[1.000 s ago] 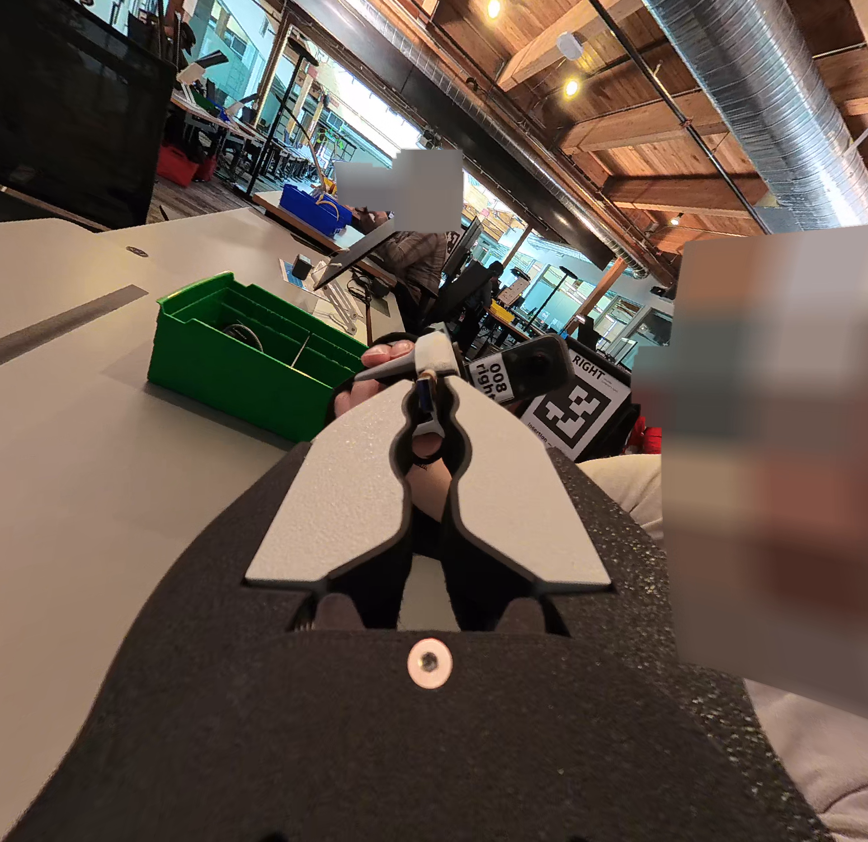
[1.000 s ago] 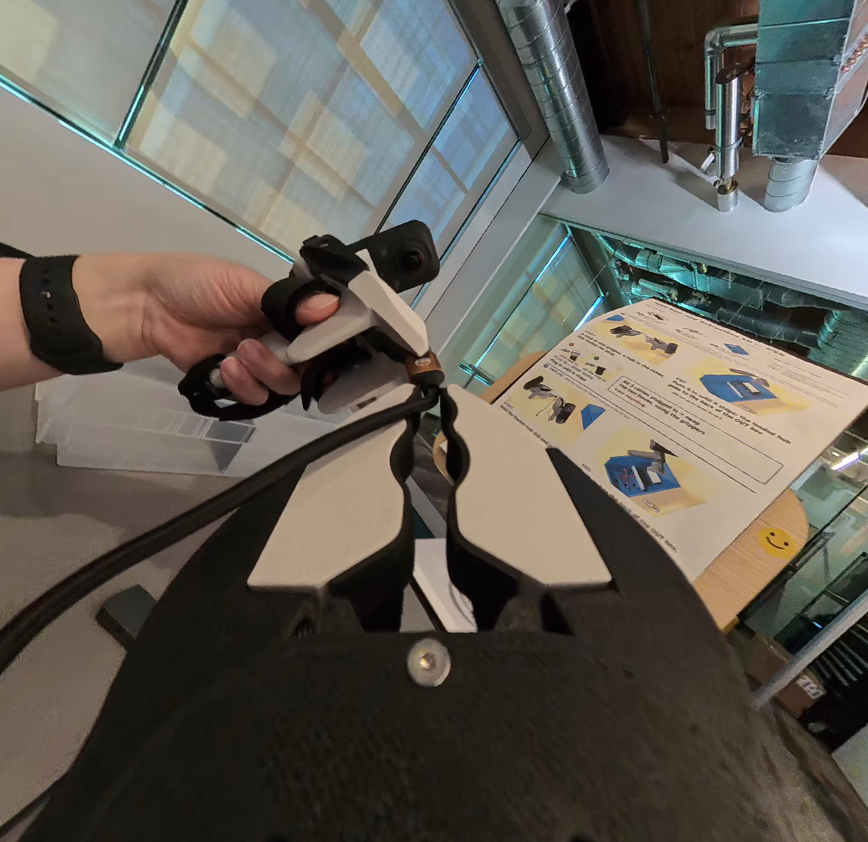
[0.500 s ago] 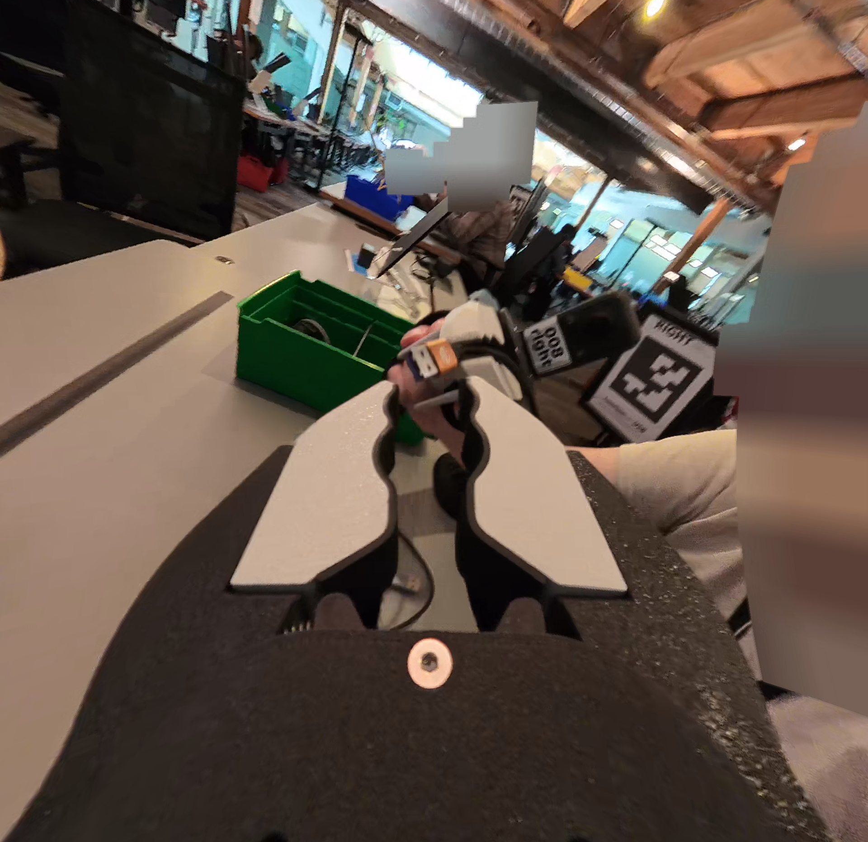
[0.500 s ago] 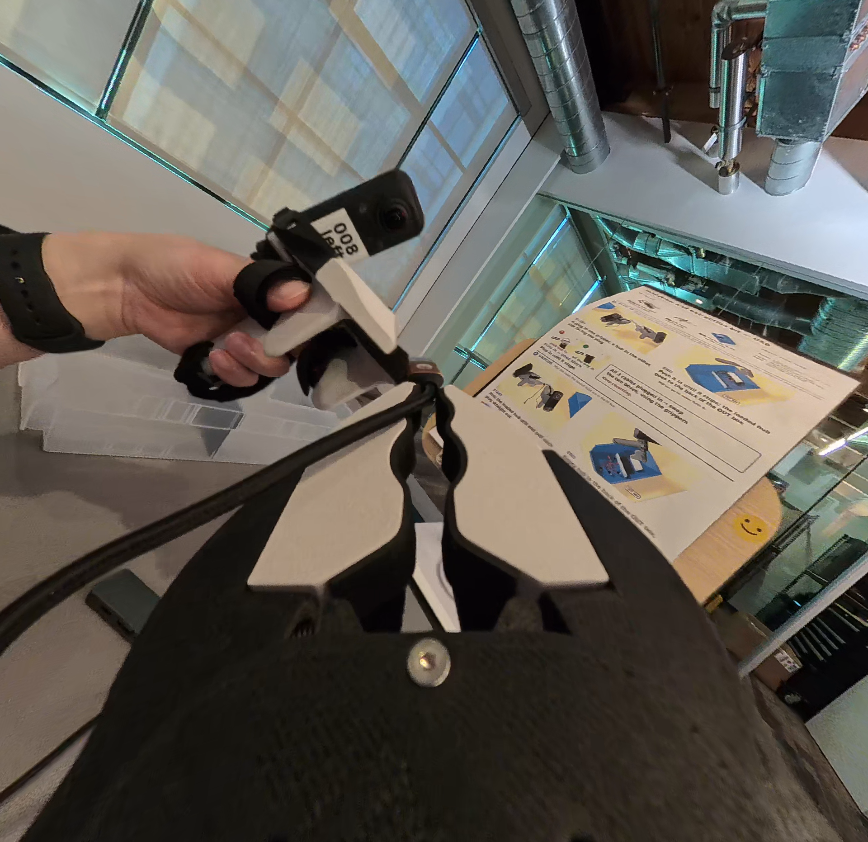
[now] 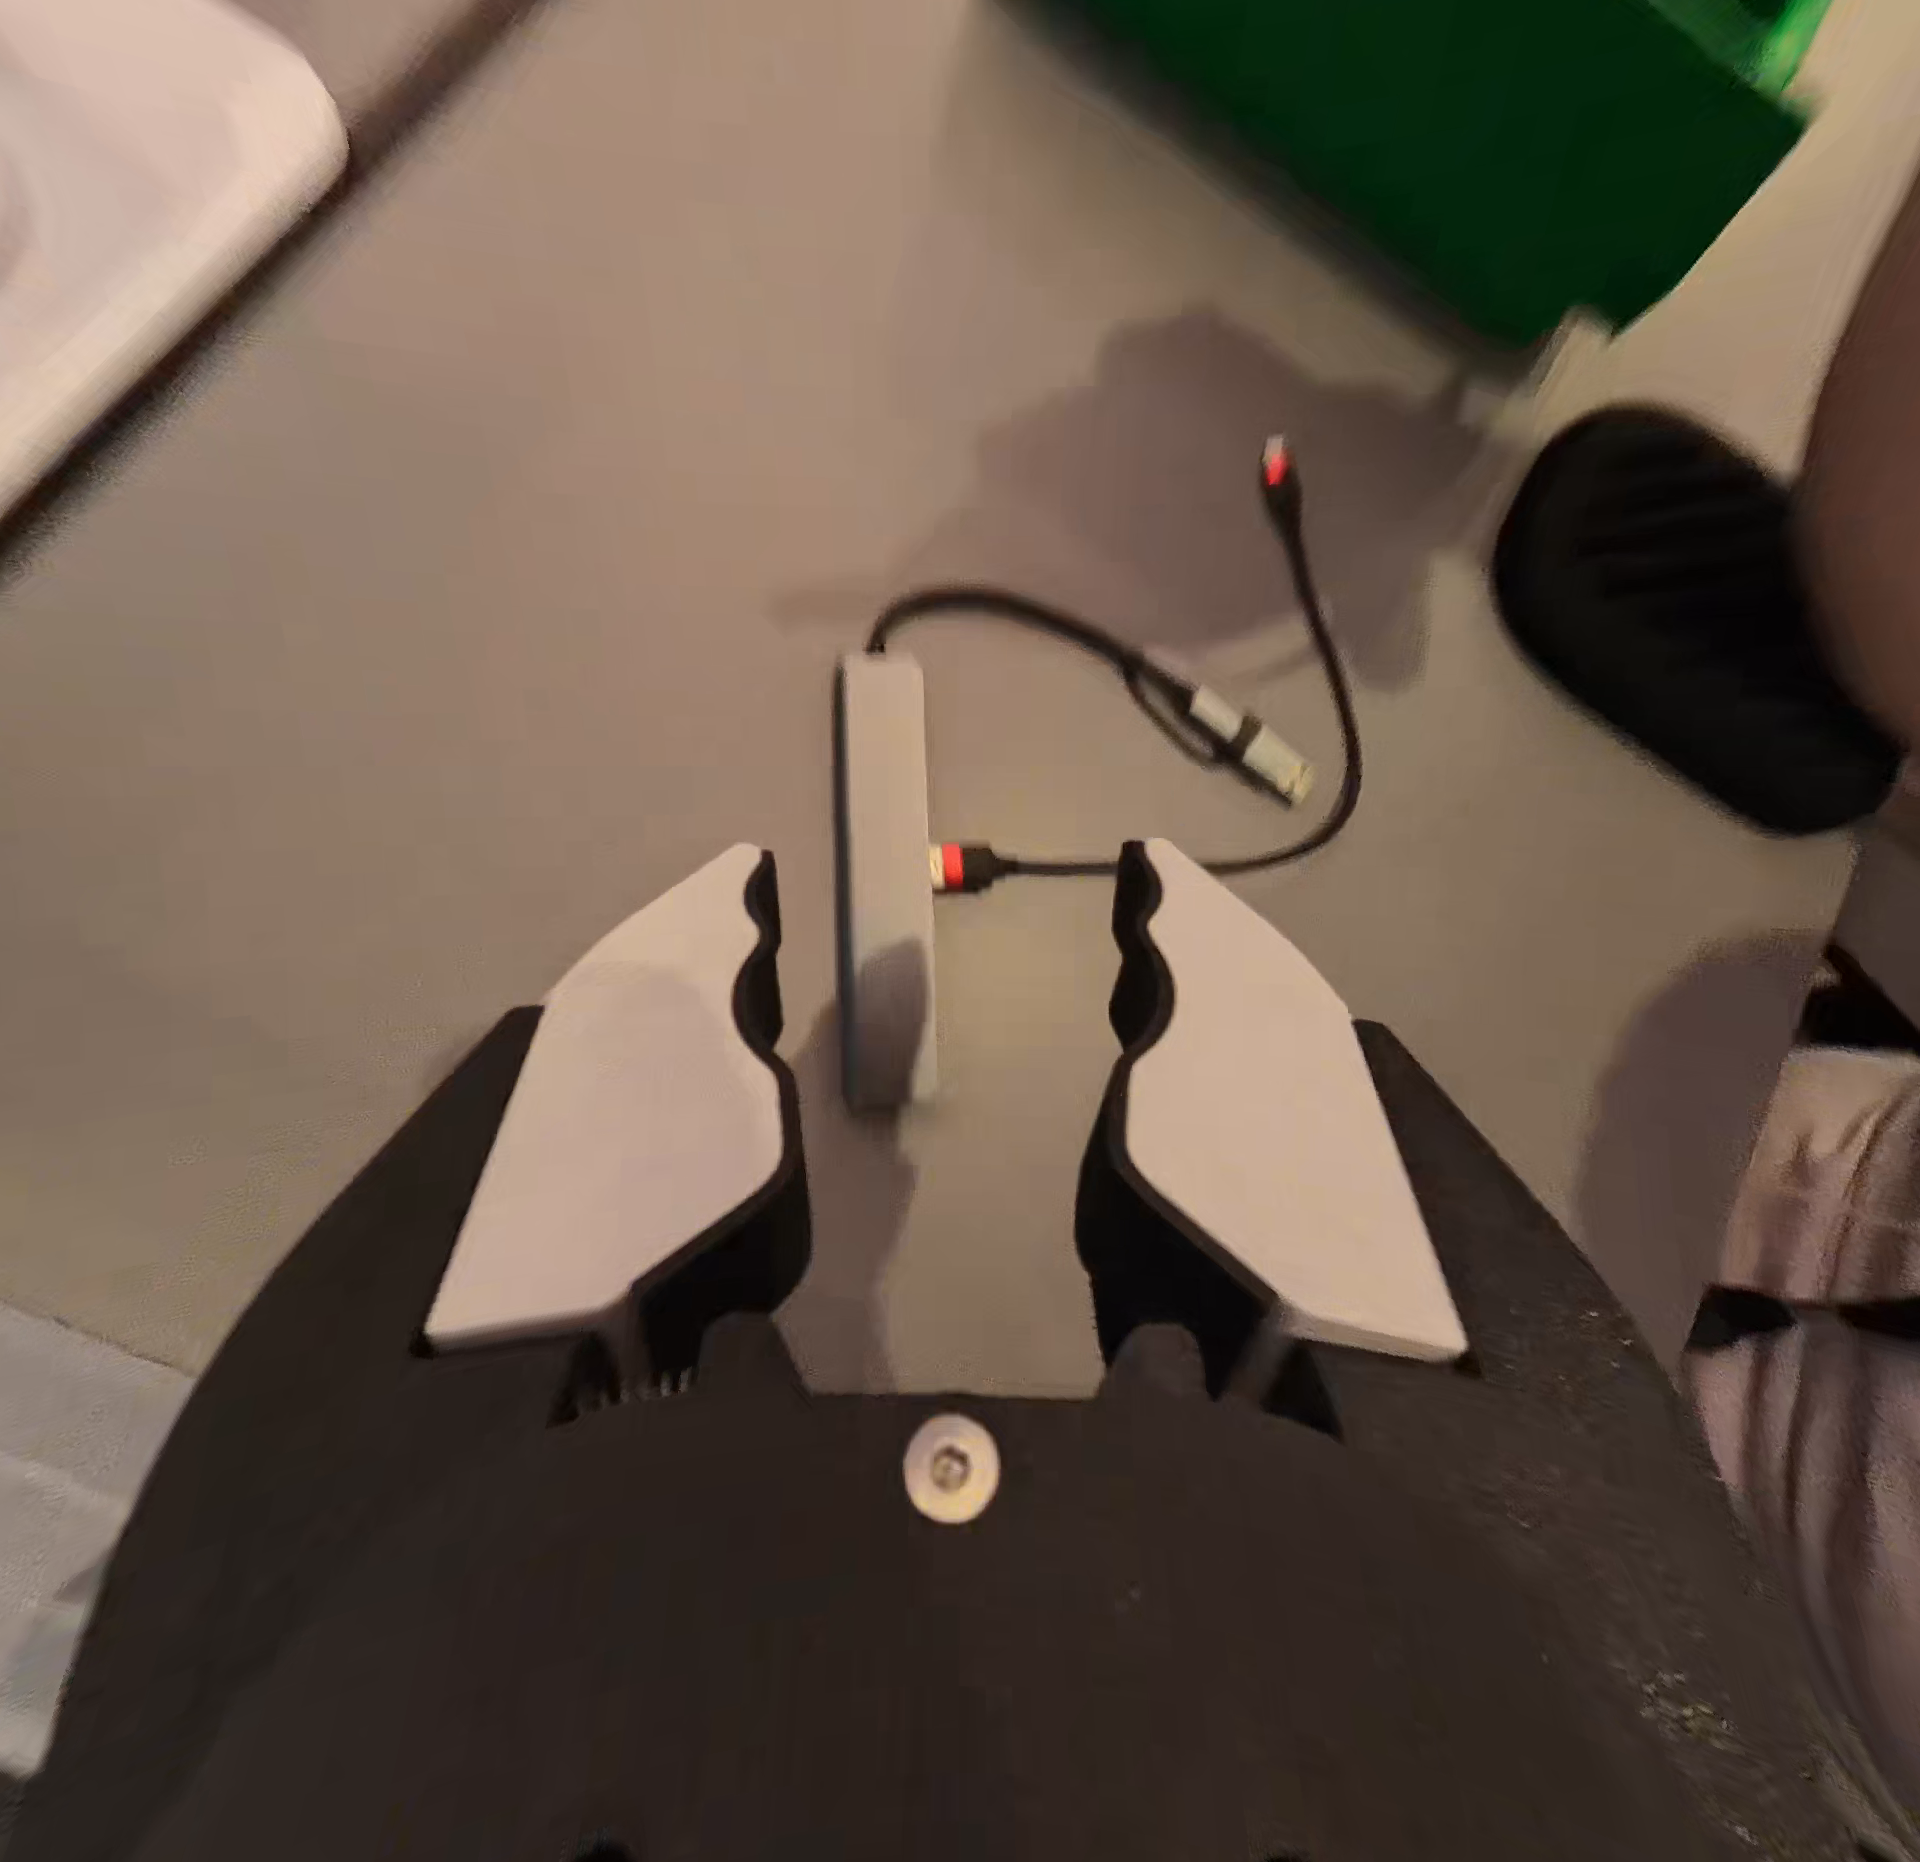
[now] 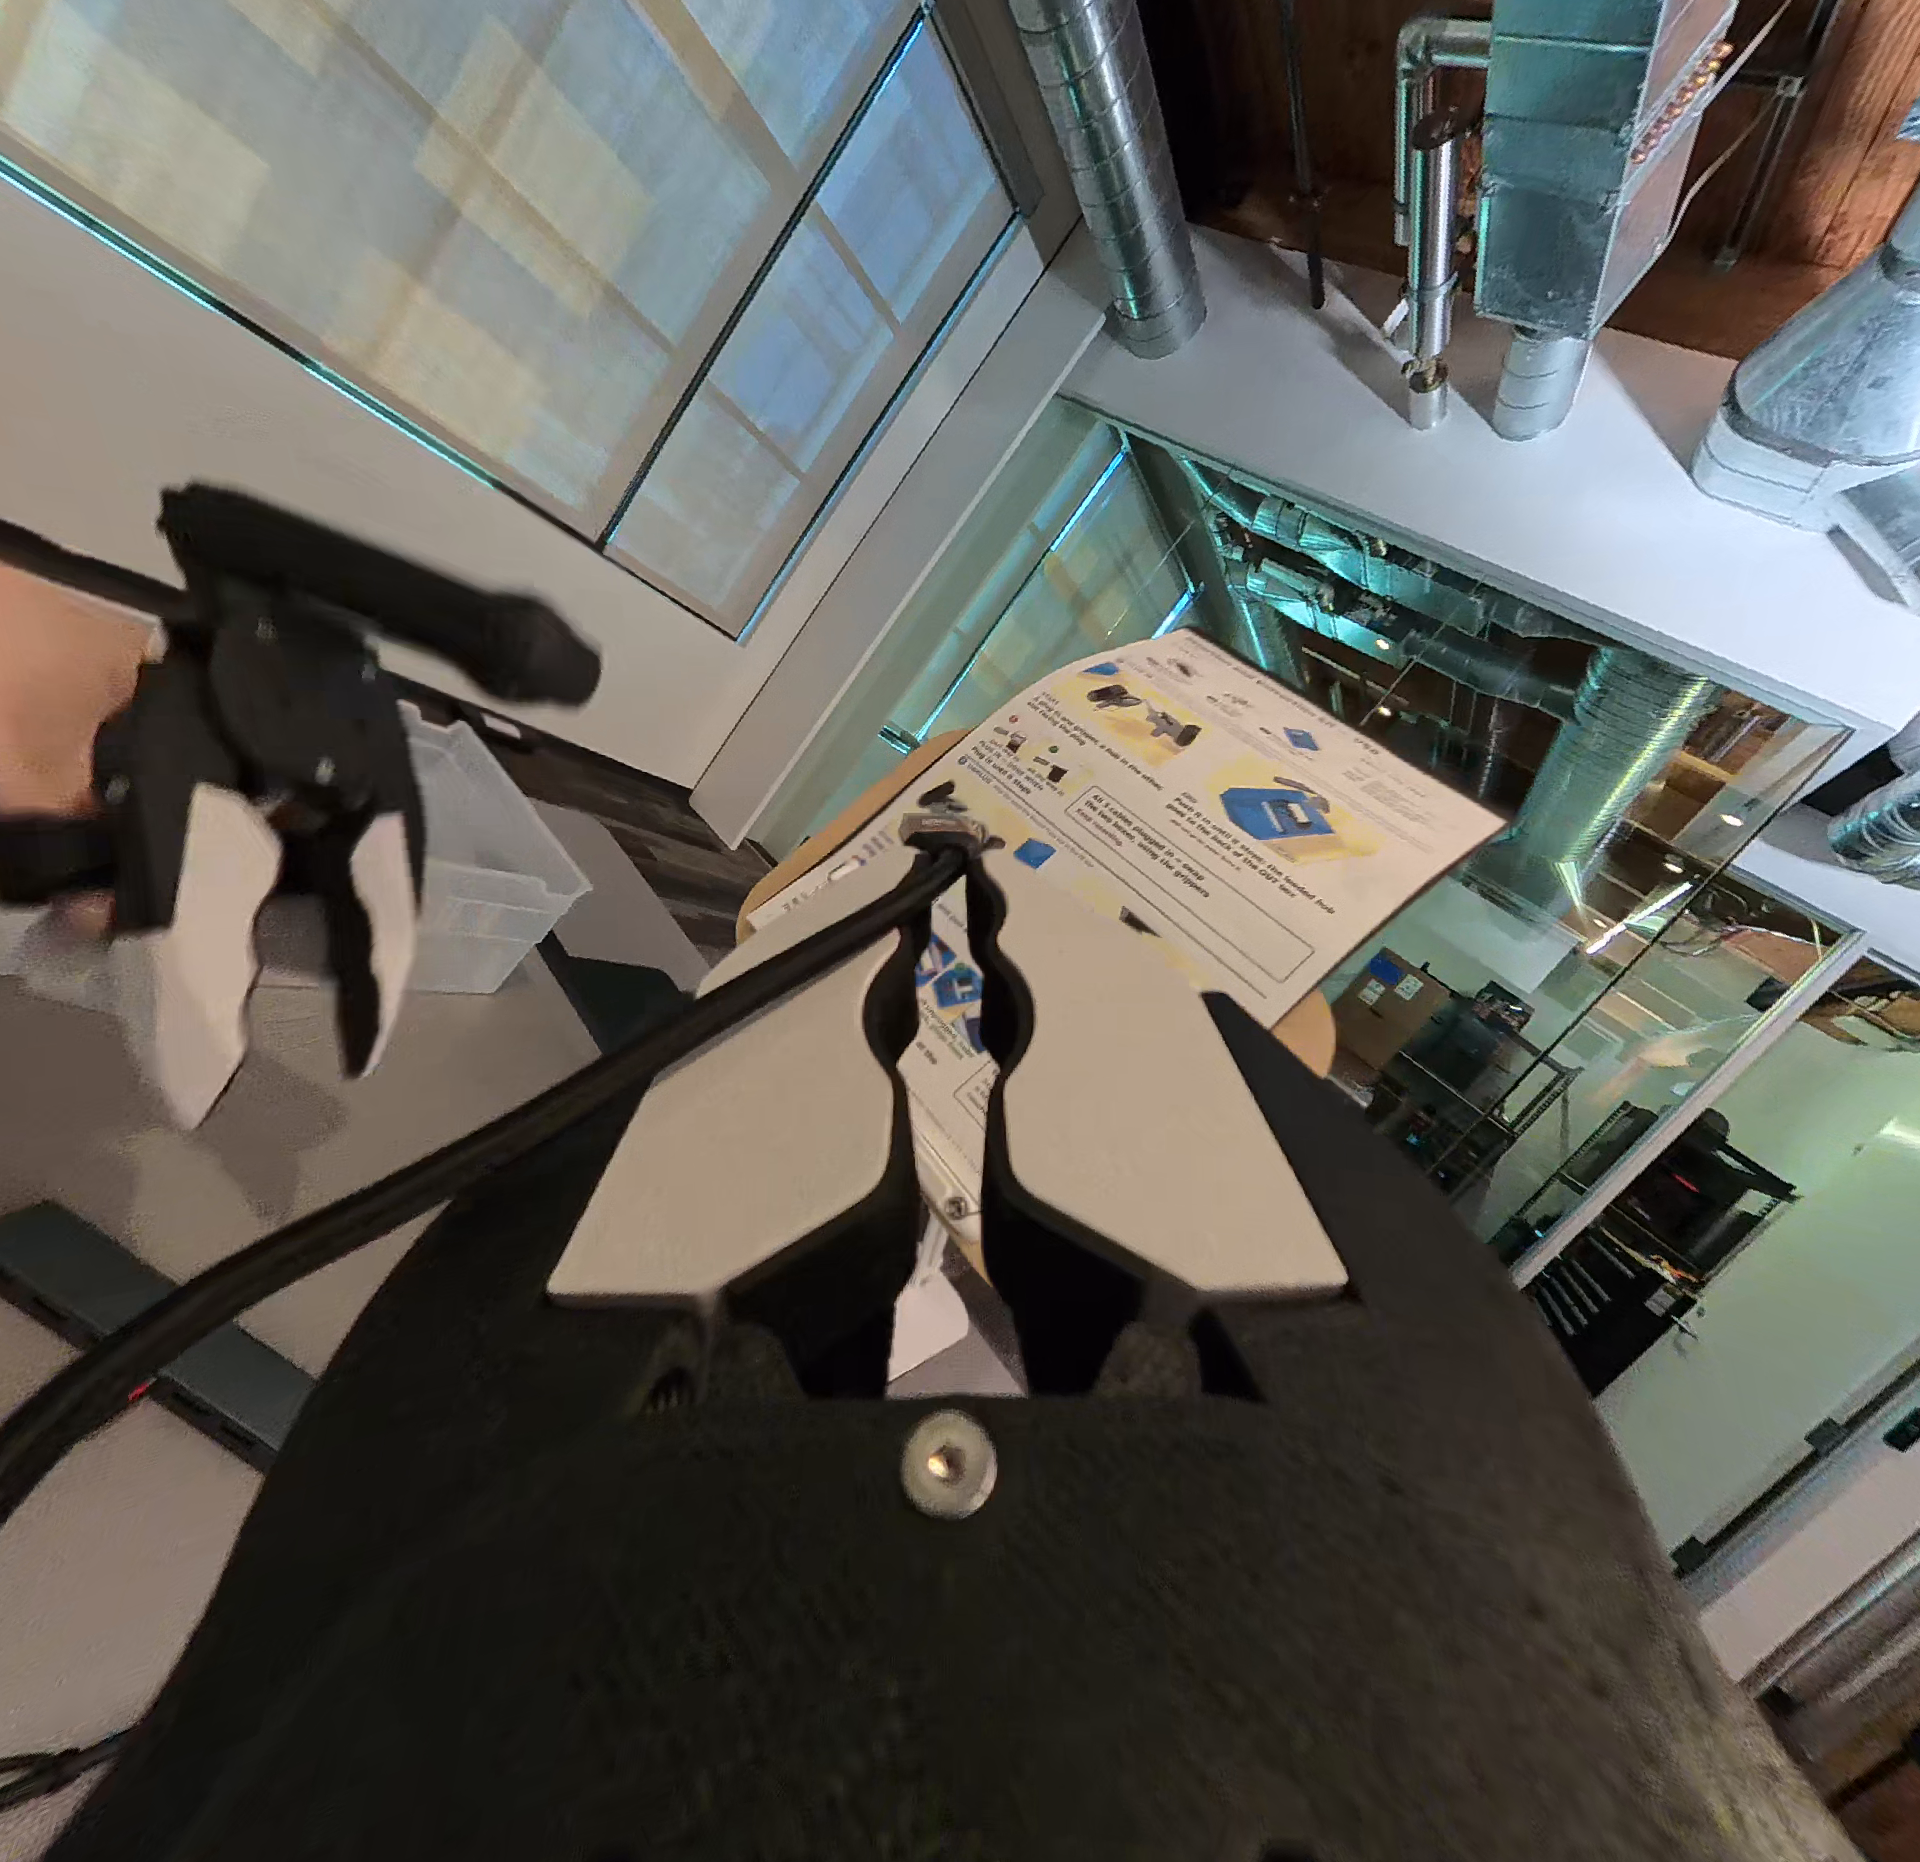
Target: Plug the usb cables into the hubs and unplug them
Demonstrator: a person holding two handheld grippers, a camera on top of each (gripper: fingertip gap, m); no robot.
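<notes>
In the left wrist view my left gripper is open and points down at the table. A grey hub lies between its fingers, touching neither. A red-ringed USB plug sits in the hub's right side; its thin black cable runs to a loose red-tipped end. The hub's own lead ends in a silver plug. My right gripper is raised and shut on the plug of a thick black cable. The left gripper also shows there, open, in a hand.
A green bin stands beyond the hub and a white tray at the far left. A black ribbed object and a sleeve are at the right. A clear tub, a dark flat slab and a printed sheet are nearby. The gap from one gripper's tips to the other's is roughly 25 centimeters.
My left gripper has opened wide and swung down from the raised right gripper to the grey hub on the table. The right gripper stays shut on the black cable's plug.
</notes>
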